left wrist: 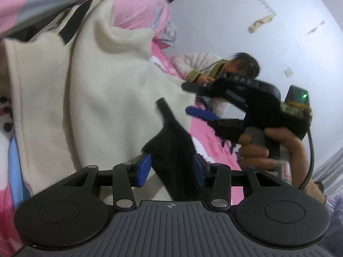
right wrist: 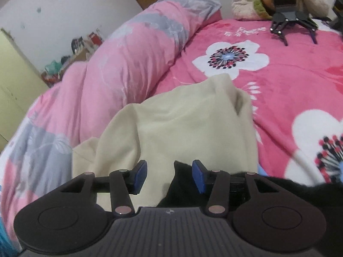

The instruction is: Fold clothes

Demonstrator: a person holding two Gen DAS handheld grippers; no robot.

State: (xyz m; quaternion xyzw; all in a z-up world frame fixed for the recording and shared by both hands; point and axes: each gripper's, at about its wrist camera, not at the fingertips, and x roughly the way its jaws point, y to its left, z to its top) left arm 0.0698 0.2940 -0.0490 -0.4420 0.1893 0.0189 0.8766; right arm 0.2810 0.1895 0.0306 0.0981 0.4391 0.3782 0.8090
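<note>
My left gripper (left wrist: 170,169) and right gripper (right wrist: 169,176) both gape wide around the cream garment's (right wrist: 182,126) black trim, which lies bunched, not yet neatly folded.

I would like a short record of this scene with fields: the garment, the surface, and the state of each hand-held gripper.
garment: cream garment with black trim, bunched, partly lifted
surface: pink floral bedcover; rolled pink quilt beside the garment
left hand-held gripper: jaws apart, black trim between the pads
right hand-held gripper: jaws apart, over the garment's black part
background: another person at the far bed edge, with another gripper device
</note>
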